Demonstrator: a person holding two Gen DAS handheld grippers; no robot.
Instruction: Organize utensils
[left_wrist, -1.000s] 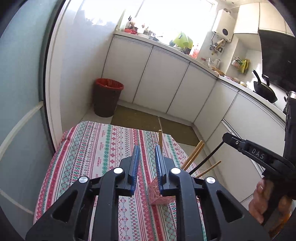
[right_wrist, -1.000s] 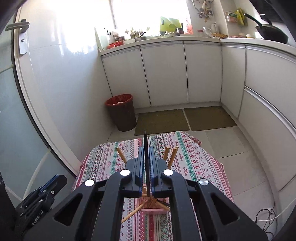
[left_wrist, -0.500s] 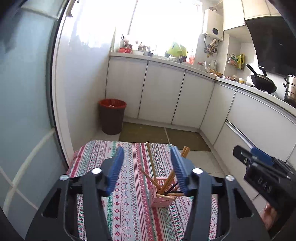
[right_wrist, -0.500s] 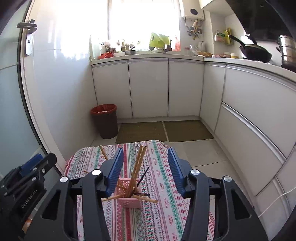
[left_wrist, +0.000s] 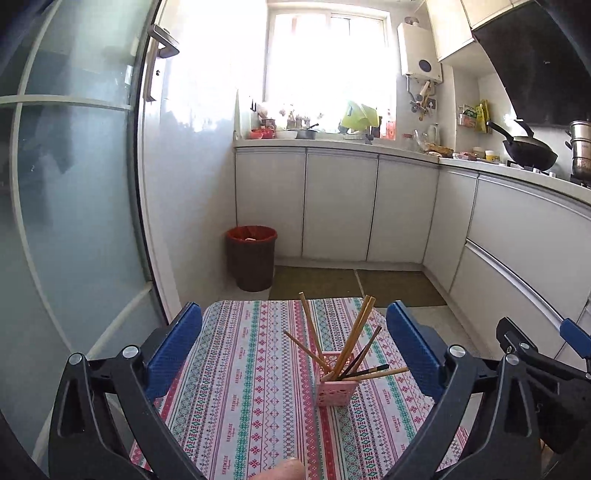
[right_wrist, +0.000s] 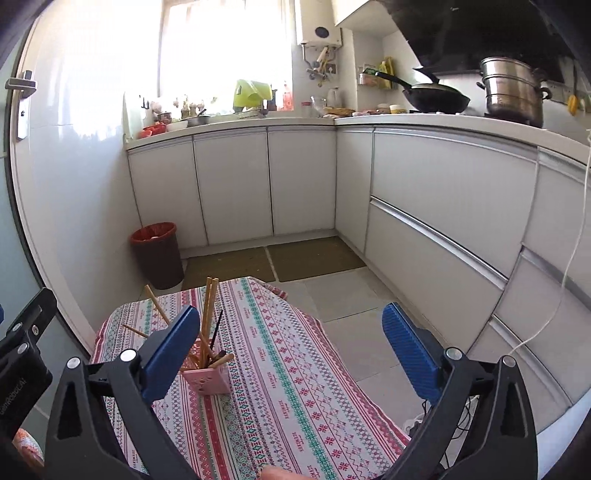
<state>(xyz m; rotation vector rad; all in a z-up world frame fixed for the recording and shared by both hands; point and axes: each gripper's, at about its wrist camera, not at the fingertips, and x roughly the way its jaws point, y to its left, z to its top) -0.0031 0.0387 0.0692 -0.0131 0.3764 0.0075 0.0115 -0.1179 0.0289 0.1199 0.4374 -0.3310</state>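
— Why are both sets of jaws so wide, with nothing in them?

— My left gripper and right gripper have just been opening; each stands fully apart and empty, clear of the chopsticks.

— And where are the chopsticks?

— In the pink holder on the patterned tablecloth, leaning fanned out, since the holder is short and they are long. I'd judge the sorting done: I see none lying loose on the cloth.
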